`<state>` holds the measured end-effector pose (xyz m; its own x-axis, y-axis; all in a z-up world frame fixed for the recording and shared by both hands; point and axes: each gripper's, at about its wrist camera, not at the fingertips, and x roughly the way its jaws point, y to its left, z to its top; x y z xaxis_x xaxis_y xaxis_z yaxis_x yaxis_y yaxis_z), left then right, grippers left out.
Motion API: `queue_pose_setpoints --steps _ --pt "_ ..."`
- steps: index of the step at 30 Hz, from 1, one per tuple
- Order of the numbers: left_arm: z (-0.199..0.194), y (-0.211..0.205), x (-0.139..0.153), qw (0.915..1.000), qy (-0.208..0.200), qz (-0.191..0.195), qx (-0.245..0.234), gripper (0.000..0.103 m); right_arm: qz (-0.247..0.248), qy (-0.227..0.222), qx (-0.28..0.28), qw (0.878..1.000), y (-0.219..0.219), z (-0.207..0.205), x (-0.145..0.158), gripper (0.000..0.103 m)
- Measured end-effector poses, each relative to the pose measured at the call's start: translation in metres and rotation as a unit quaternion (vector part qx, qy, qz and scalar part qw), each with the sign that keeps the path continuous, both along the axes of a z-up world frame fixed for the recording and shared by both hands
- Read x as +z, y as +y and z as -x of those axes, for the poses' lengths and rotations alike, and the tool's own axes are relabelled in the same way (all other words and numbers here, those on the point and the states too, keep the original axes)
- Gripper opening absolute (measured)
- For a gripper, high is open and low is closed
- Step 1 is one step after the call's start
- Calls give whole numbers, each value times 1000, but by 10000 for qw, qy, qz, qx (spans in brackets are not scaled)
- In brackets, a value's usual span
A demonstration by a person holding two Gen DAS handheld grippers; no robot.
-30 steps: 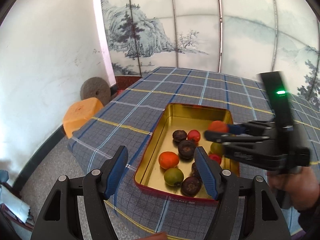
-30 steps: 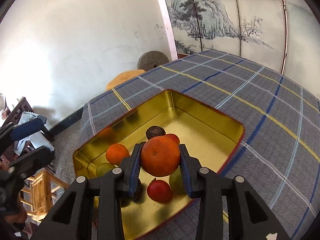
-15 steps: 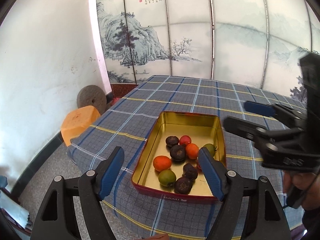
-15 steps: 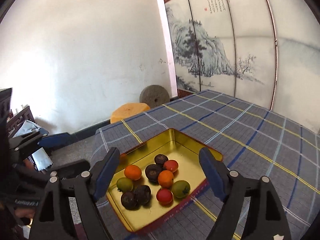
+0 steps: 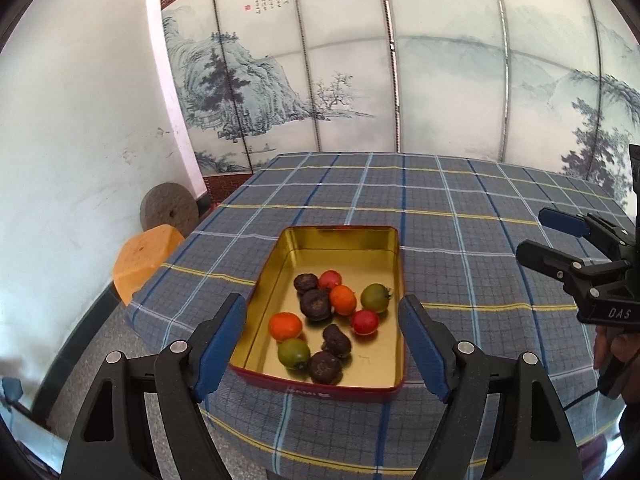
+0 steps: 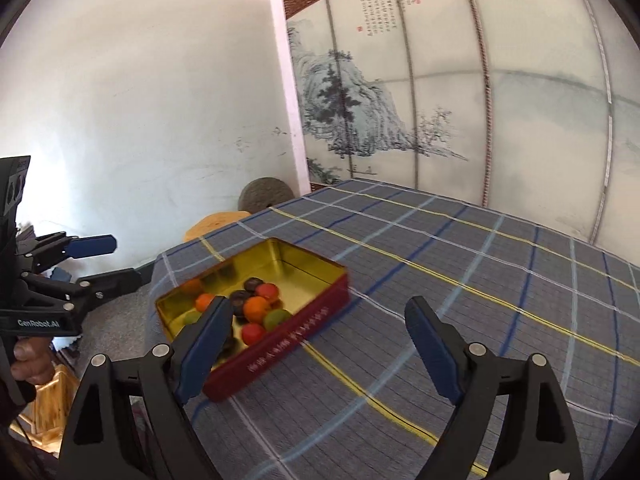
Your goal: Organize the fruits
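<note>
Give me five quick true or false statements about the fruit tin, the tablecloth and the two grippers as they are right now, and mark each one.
1. The tin has a gold inside and holds several small fruits. True.
2. The right gripper is clamped on an orange. False: its jaws stand open with nothing between them, having just been opening.
3. The tin sits on a plaid tablecloth. True.
4. A lid covers the tin. False: it is open on top, and the fruits show, among them a green fruit.
5. The left gripper is open and holds nothing. True.
</note>
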<state>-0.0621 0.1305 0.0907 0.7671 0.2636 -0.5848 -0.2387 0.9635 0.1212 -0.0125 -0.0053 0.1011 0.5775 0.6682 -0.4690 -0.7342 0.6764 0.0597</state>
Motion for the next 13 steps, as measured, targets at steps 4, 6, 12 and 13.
queue_pose_setpoints --steps 4,6,12,13 --pt "-10 -18 3 9998 -32 -131 -157 79 185 33 -353 9992 -37 -23 -10 93" --pt "-15 -27 5 9996 -60 -231 -157 79 469 134 -700 9964 -60 -46 -21 93" --pt "-30 -42 6 9994 89 -276 -187 79 1447 765 -1779 9704 -129 -123 -67 94" --pt "-32 -44 6 9994 138 -255 -185 79 1512 896 -1952 9649 -144 -136 -75 94"
